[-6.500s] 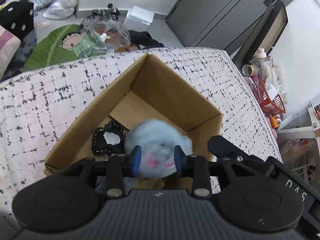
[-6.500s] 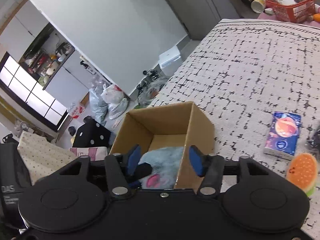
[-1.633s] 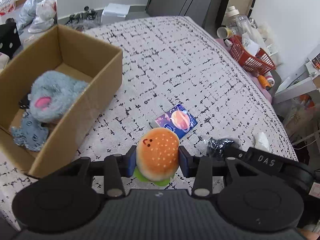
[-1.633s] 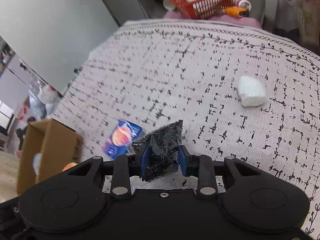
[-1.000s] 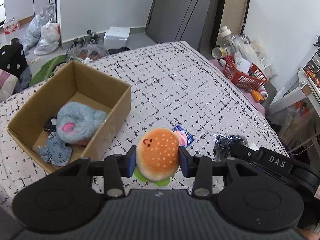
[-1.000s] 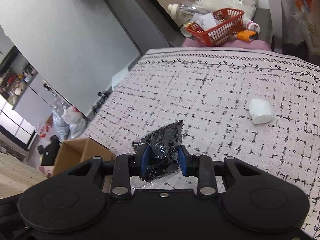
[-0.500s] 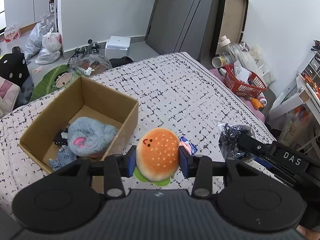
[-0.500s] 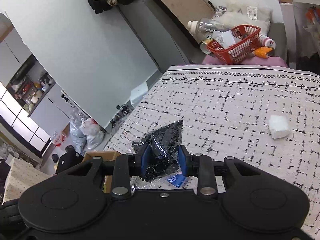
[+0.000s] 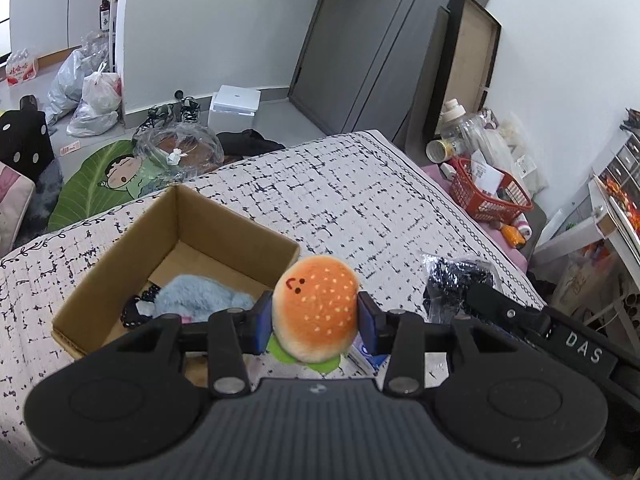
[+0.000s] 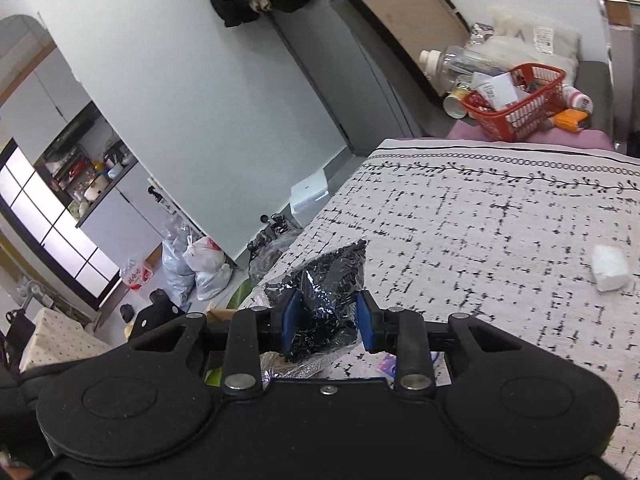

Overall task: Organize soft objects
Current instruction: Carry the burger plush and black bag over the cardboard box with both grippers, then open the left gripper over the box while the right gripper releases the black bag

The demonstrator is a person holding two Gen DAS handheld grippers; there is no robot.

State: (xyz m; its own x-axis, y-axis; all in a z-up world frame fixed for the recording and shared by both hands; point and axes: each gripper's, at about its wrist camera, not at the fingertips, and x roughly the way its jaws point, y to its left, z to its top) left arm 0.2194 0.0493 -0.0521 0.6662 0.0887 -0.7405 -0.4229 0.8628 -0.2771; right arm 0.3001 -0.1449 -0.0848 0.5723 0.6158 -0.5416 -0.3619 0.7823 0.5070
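Observation:
My left gripper (image 9: 316,322) is shut on an orange burger plush (image 9: 316,310), held in the air just right of an open cardboard box (image 9: 236,226) on the patterned bed. A grey-blue plush (image 9: 200,296) and a small black item (image 9: 138,310) lie in the box. My right gripper (image 10: 323,322) is shut on a clear bag of black stuff (image 10: 328,280), held above the bed; the bag also shows in the left wrist view (image 9: 456,284). A white soft lump (image 10: 610,268) lies on the bed at the right.
A blue packet (image 9: 366,356) lies on the bed under the left gripper. A red basket (image 9: 490,196) with bottles stands past the bed's right edge. Bags, a white box (image 9: 234,106) and a green mat (image 9: 108,178) lie on the floor behind the bed.
Both grippers have risen and tilted up with their loads. The left one has drawn nearer to the box, which now sits closer below it.

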